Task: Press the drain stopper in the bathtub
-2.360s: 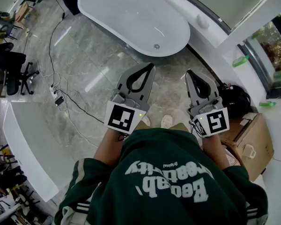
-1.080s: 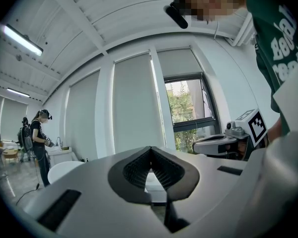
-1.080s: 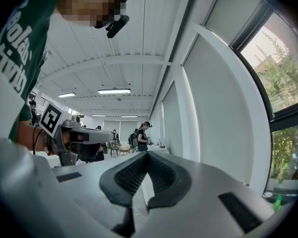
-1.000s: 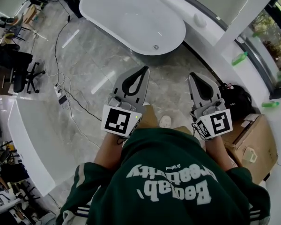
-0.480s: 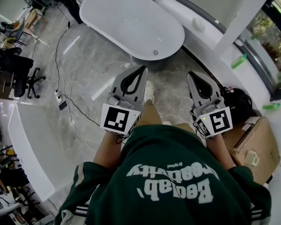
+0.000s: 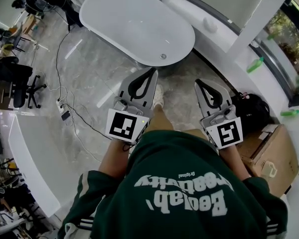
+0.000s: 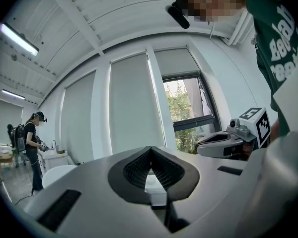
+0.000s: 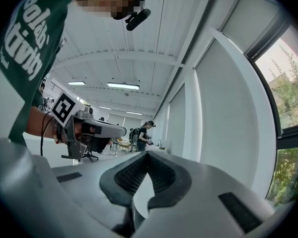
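While a person in a green top stands on the marble floor, the L gripper & R gripper point level, each w/ jaws pressed together, nothing pinched. The drain stopper sits at the near end of the white bathtub, well apart from both.

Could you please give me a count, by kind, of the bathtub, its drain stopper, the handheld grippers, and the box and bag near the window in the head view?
Bathtub: 1
Drain stopper: 1
Grippers: 2, the left gripper and the right gripper
Cardboard box: 1
Black bag: 1
Total: 6
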`<state>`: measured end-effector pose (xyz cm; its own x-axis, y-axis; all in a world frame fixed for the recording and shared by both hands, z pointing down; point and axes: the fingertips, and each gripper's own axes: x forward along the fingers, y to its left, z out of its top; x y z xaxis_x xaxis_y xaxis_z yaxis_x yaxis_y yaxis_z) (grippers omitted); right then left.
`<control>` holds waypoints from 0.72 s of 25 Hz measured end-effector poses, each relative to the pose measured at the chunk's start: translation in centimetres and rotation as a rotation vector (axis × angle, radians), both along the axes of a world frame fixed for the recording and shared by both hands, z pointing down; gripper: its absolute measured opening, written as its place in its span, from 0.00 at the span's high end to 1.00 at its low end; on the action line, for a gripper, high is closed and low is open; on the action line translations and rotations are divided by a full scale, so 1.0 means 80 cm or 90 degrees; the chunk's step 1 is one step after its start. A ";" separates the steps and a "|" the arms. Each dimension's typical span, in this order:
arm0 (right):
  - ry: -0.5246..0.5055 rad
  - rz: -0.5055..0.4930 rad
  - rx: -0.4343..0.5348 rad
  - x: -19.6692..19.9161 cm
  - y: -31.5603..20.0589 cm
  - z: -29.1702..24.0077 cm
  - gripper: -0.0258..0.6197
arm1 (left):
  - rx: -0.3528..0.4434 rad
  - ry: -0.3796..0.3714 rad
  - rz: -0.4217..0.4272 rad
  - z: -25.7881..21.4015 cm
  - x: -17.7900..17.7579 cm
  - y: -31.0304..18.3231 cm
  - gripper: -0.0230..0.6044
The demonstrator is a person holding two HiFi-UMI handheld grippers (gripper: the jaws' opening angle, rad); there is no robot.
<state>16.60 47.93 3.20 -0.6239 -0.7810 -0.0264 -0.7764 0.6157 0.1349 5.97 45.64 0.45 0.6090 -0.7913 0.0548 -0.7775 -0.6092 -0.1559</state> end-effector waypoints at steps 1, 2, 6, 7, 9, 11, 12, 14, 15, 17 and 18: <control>-0.001 -0.002 -0.002 -0.003 -0.005 0.000 0.94 | -0.001 0.002 -0.001 0.000 -0.001 -0.006 0.95; -0.002 -0.005 -0.004 -0.006 -0.011 0.000 0.94 | -0.001 0.005 -0.004 -0.001 -0.002 -0.013 0.95; -0.006 -0.003 0.019 -0.009 -0.043 -0.012 0.94 | 0.005 0.006 -0.007 -0.009 -0.007 -0.043 0.95; -0.007 0.000 0.023 -0.009 -0.051 -0.014 0.94 | 0.008 0.006 -0.007 -0.011 -0.008 -0.051 0.95; -0.007 0.008 0.012 -0.011 -0.065 -0.013 0.94 | 0.012 0.007 -0.004 -0.014 -0.010 -0.063 0.95; -0.003 0.007 0.004 -0.017 -0.077 -0.012 0.94 | 0.015 0.010 0.000 -0.016 -0.013 -0.076 0.95; 0.001 0.005 0.003 -0.020 -0.083 -0.012 0.94 | 0.015 0.012 0.001 -0.017 -0.015 -0.083 0.95; 0.012 0.001 0.005 -0.023 -0.098 -0.011 0.94 | 0.010 0.015 -0.002 -0.017 -0.019 -0.099 0.95; 0.014 0.002 0.004 -0.025 -0.106 -0.011 0.94 | 0.006 0.016 -0.005 -0.016 -0.021 -0.107 0.95; 0.014 0.007 0.000 -0.028 -0.120 -0.009 0.94 | -0.005 0.020 -0.008 -0.011 -0.029 -0.121 0.95; 0.015 0.006 -0.003 -0.031 -0.126 -0.008 0.94 | -0.012 0.022 -0.008 -0.007 -0.034 -0.128 0.95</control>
<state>14.13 37.82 2.53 -0.6168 -0.7871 -0.0085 -0.7790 0.6089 0.1497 3.28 35.42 -0.14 0.6012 -0.7976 0.0493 -0.7895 -0.6024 -0.1174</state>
